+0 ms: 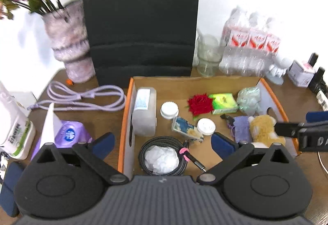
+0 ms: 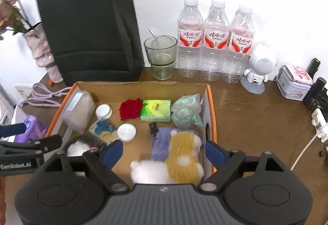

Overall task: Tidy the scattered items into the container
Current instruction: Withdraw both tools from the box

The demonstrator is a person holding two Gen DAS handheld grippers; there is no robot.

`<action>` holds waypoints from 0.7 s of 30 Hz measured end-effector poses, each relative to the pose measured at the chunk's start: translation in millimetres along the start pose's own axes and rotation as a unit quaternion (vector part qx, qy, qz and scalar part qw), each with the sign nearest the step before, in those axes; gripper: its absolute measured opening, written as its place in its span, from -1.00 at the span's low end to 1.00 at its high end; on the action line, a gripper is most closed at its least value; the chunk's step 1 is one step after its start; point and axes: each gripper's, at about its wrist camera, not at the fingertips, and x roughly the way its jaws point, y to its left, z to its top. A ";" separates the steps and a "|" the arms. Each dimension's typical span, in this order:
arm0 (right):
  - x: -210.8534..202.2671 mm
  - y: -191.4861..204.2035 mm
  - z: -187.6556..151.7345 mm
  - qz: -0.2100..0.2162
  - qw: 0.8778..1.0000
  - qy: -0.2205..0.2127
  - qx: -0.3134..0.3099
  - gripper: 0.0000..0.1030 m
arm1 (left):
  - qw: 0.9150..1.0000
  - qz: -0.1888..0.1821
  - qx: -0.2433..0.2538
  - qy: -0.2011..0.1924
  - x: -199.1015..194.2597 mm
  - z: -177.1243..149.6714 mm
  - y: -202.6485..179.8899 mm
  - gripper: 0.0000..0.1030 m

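Observation:
The cardboard box with an orange rim holds a clear jar, a red rose, a green tissue pack, two white lids and a teal bag. My left gripper hangs open above a coiled black cable with crumpled white paper inside it, touching neither. My right gripper is open over a tan and white plush toy lying on a purple cloth in the box; its pads stand clear of the toy.
A black paper bag and a vase stand behind the box. A purple cord, purple tissue pack and wipes lie left. Bottles, a glass, a white figure and a tin are right.

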 end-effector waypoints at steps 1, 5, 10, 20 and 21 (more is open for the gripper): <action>-4.3 3.1 -6.3 -0.001 1.000 -0.005 -0.005 0.69 | 1.000 0.004 0.003 -0.022 -8.6 -6.8 -1.3 1.00; -25.2 14.7 -43.4 -0.009 0.995 -0.099 -0.030 0.69 | 0.994 0.027 0.011 -0.106 -32.4 -36.2 -7.2 1.00; -45.9 8.5 -92.6 0.049 0.971 -0.233 -0.006 0.69 | 0.987 0.023 0.020 -0.156 -45.0 -60.1 -12.1 1.00; -54.9 -0.2 -100.8 0.058 0.968 -0.243 0.022 0.69 | 0.986 0.015 0.024 -0.164 -66.0 -68.5 -22.8 1.00; -56.5 0.9 -103.6 0.055 0.969 -0.241 0.022 0.69 | 0.986 0.012 0.021 -0.164 -69.7 -73.3 -22.6 1.00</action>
